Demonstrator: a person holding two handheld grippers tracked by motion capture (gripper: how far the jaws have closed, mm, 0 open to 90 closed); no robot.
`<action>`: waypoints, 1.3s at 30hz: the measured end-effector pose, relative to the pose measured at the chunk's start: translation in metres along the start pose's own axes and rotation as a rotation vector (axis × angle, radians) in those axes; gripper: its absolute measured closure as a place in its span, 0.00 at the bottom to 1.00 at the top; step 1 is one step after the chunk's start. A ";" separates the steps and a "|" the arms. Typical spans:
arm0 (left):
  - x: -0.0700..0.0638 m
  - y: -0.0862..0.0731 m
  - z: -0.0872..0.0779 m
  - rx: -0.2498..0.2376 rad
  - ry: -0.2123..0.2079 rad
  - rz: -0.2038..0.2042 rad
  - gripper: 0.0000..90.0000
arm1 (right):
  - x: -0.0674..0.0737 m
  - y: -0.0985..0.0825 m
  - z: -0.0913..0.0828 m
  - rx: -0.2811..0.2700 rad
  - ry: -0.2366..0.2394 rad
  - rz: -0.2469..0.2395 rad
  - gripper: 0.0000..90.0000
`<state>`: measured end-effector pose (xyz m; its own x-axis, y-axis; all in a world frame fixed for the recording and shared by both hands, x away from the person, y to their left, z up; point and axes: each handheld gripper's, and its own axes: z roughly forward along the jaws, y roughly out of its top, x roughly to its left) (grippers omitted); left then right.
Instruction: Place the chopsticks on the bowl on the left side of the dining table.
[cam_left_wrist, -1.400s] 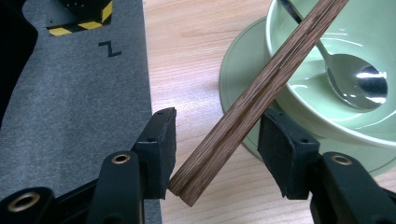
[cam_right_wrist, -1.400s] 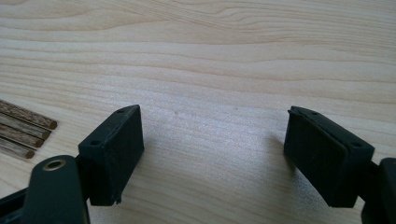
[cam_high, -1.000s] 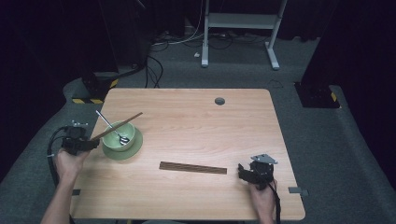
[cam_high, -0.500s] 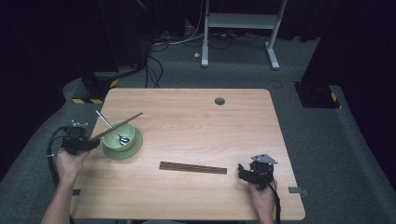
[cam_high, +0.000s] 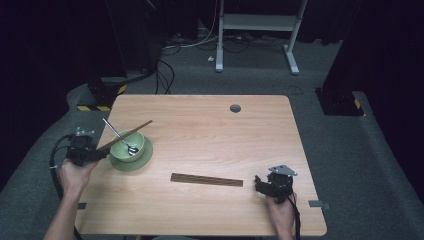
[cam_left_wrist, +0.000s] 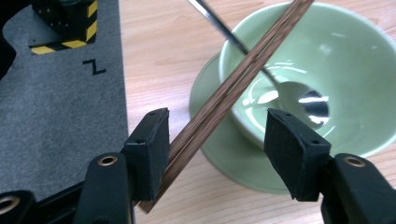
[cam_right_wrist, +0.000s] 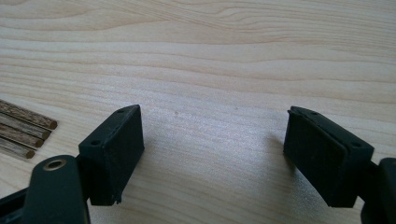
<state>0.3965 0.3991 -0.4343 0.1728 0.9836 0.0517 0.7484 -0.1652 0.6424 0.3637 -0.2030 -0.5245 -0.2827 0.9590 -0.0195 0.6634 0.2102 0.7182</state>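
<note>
Our left tool (cam_left_wrist: 217, 140), jaws just opening, stands released around the chopsticks (cam_left_wrist: 233, 88) leaning on the green bowl (cam_left_wrist: 327, 60); right tool (cam_right_wrist: 212, 149) released over bare counter (cam_right_wrist: 210, 56).

No brand, number or label can be read on anything at my table. The one sign near writing sits in my left gripper view: a small black zigzag mark (cam_left_wrist: 96, 68), shaped much like a letter Z, printed on the grey floor mat (cam_left_wrist: 60, 121) beside the table edge. Just above it, the yellow-and-black hazard stripes (cam_left_wrist: 70, 43) run along the foot of a black stand (cam_left_wrist: 65, 14); they carry no words. In the high view the same striped warning tape (cam_high: 100, 107) shows at the table's far left corner, again without lettering.
</note>
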 end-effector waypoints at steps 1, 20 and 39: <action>0.000 0.000 0.000 0.000 0.000 0.000 0.45 | 0.000 0.000 0.000 0.000 0.000 0.000 0.22; -0.036 0.034 0.009 -0.034 -0.097 0.026 0.43 | 0.000 0.000 0.000 0.000 0.000 -0.001 0.22; -0.064 0.069 0.035 -0.028 -0.154 0.043 0.40 | 0.000 0.000 0.000 0.000 0.002 -0.002 0.22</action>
<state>0.4589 0.3219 -0.4201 0.3020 0.9526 -0.0372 0.7202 -0.2024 0.6636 0.3637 -0.2030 -0.5245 -0.2850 0.9583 -0.0194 0.6629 0.2117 0.7181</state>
